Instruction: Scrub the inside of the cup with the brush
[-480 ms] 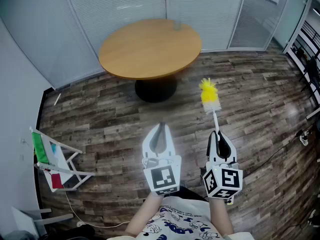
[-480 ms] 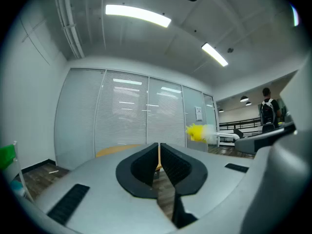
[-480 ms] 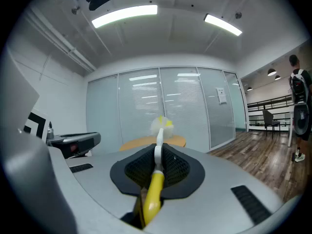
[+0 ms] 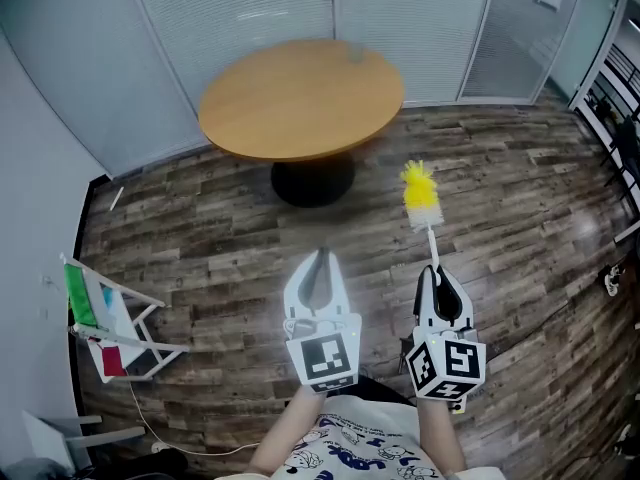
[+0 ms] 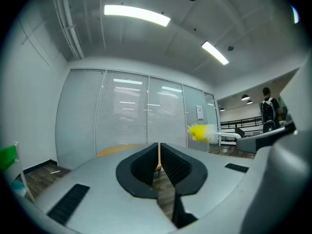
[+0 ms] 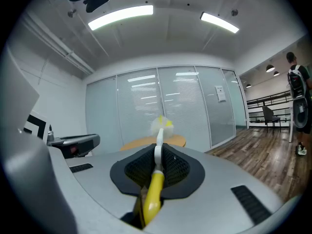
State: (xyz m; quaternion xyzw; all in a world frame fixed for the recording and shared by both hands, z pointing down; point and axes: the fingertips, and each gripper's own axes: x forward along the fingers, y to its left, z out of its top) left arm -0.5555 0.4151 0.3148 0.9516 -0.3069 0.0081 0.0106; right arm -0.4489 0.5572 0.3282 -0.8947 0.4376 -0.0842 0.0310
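My right gripper (image 4: 434,270) is shut on the brush (image 4: 421,196). Its yellow and white bristle head points forward, away from me, above the floor. In the right gripper view the yellow handle (image 6: 154,191) runs back between the pads, and the white stem leads to the blurred head (image 6: 161,124). My left gripper (image 4: 321,256) is held beside it, shut and empty; its pads (image 5: 146,164) meet with nothing between them. A small clear cup (image 4: 355,50) stands at the far edge of the round wooden table (image 4: 290,108), well ahead of both grippers.
A folding rack (image 4: 115,318) with green and red parts stands on the wooden floor at the left, with a white cable (image 4: 180,443) near it. Glass walls with blinds (image 4: 250,8) close the room behind the table. A person (image 6: 296,82) stands far off in the corridor.
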